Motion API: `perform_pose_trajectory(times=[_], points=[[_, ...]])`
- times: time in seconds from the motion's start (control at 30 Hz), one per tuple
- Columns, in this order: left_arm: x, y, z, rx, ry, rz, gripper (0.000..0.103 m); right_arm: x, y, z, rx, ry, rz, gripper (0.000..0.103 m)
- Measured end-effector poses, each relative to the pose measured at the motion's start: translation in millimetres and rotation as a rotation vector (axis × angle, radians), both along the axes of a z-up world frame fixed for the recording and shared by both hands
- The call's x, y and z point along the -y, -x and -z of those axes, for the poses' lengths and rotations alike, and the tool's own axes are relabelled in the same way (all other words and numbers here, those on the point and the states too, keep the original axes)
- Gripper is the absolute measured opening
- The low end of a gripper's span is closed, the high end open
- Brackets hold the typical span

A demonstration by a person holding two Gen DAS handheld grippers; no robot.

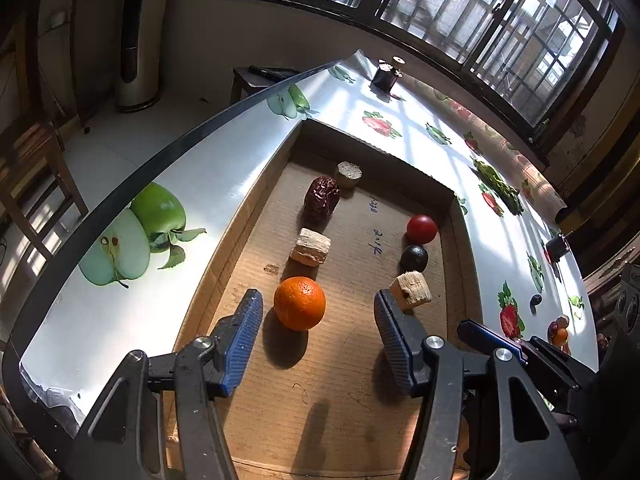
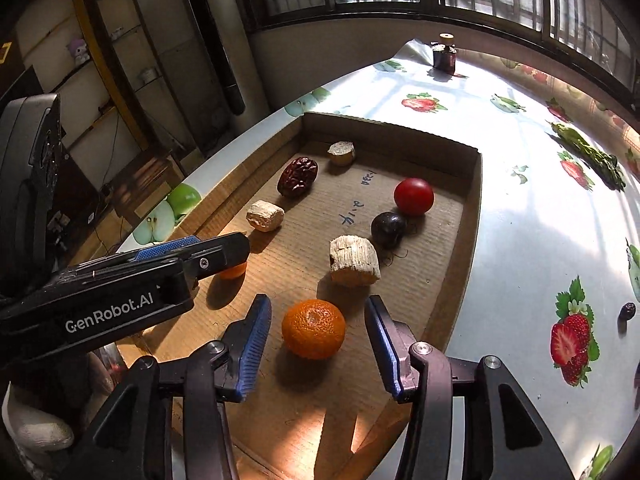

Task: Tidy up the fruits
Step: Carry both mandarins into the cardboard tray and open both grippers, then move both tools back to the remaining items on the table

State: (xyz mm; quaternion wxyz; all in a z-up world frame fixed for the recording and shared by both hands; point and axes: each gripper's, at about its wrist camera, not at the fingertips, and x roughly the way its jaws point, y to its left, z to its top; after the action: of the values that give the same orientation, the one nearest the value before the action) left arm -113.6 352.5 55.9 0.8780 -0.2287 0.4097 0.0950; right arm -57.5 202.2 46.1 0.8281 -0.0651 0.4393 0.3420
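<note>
A shallow cardboard tray (image 1: pixel 256 196) (image 2: pixel 472 216) lies on the fruit-print table. In it are two oranges, a red date (image 1: pixel 321 197) (image 2: pixel 297 176), a red tomato (image 1: pixel 421 229) (image 2: pixel 413 196), a dark plum (image 1: pixel 414 258) (image 2: pixel 388 229) and pale blocks (image 1: pixel 310 247) (image 2: pixel 353 260). My left gripper (image 1: pixel 318 306) is open, with one orange (image 1: pixel 299 303) lying between its fingertips. My right gripper (image 2: pixel 318 316) is open around the other orange (image 2: pixel 313 328). The left gripper also shows in the right wrist view (image 2: pixel 192 252), hiding most of its orange (image 2: pixel 234 270).
A blueberry (image 2: pixel 627 311) (image 1: pixel 535 300) lies on the table right of the tray, with more small fruits (image 1: pixel 559 330) near the right edge. A dark jar (image 2: pixel 444 56) (image 1: pixel 386 74) stands at the far end. A leafy green (image 2: pixel 588 152) lies far right. The table's left edge drops to the floor.
</note>
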Motion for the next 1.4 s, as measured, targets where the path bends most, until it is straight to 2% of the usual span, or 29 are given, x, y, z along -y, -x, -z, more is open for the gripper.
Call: perform_pose_trajectory(times=[0.1,0.13,0.27,0.4,0.5,0.77,1.1,1.3,1.4], points=[[10,8,-13,0.023,-0.041,-0.016,0.081,20,2,-8,-0.006,-0.04,0.047,0.054],[15,10,-18,0.036,-0.059,-0.016,0.083,27,2,-10,-0.008,-0.053,0.066,0.054],[47,15,-35,0.075,-0.13,0.041,0.083,67,5,-16,-0.027,-0.118,0.166,0.059],[93,16,-44,0.073,-0.32,0.089,0.083,109,7,-16,-0.058,-0.184,0.269,0.061],[117,16,-47,0.079,-0.383,0.125,0.083,134,10,-15,-0.061,-0.205,0.323,0.062],[152,13,-42,0.044,-0.448,0.168,0.083,182,16,-11,-0.057,-0.248,0.407,0.063],[181,7,-37,0.031,-0.468,0.206,0.083,213,14,-2,-0.077,-0.282,0.447,0.063],[191,2,-30,0.016,-0.455,0.241,0.083,229,12,4,-0.094,-0.296,0.472,0.063],[195,-1,-28,0.016,-0.42,0.274,0.083,240,12,2,-0.085,-0.306,0.491,0.063]])
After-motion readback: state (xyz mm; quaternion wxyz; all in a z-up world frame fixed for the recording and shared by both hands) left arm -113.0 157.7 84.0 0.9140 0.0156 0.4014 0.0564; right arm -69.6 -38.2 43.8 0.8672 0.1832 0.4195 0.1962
